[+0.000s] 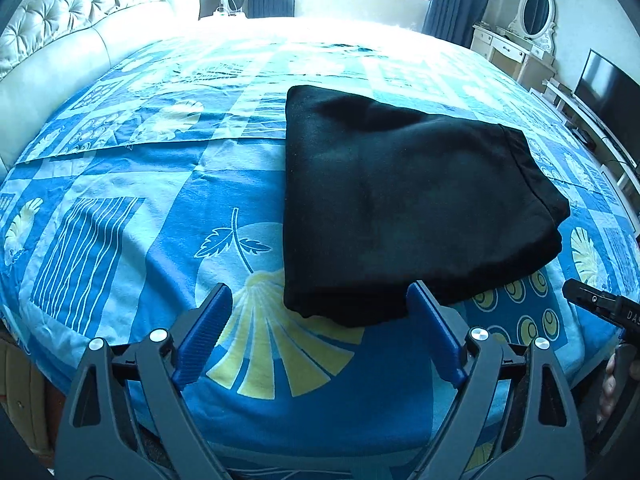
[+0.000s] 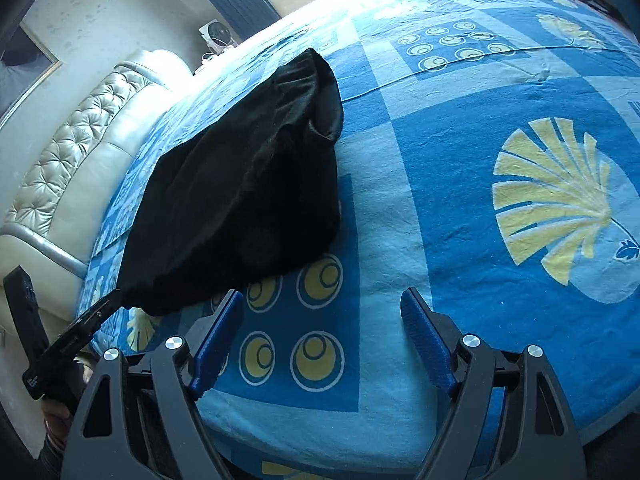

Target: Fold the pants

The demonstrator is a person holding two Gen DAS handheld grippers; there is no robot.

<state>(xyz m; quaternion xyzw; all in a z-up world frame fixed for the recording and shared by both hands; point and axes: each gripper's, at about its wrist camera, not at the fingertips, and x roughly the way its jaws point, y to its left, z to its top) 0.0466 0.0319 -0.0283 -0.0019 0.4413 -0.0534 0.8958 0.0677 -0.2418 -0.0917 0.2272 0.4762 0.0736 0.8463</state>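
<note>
The bed [image 1: 140, 240], dressed in a blue sheet printed with shells and circles, is taking up nearly the whole of both views, with a quilted headboard [image 1: 80, 12] along its far left side. The pants [image 1: 400, 200] are lying on it as a compact black rectangle, folded over several layers thick, sitting close to the bed's near edge and roughly midway along it; the waistband end appears to be facing the right side in the left wrist view.

The left gripper [image 1: 320, 340] is hanging just off the near corner of the bundle, its blue fingers [image 1: 204, 336] standing wide apart with only sheet between them, one finger close beside the cloth. The right gripper [image 2: 322, 344] is likewise spread and gripping nothing, poised over the circle print just beside the bundle's near edge.

By the look of it the folding is finished or nearly so, and the release step is in hand. Any next move is calling only for smoothing, or one more fold if a smaller packet is wanted.
</note>
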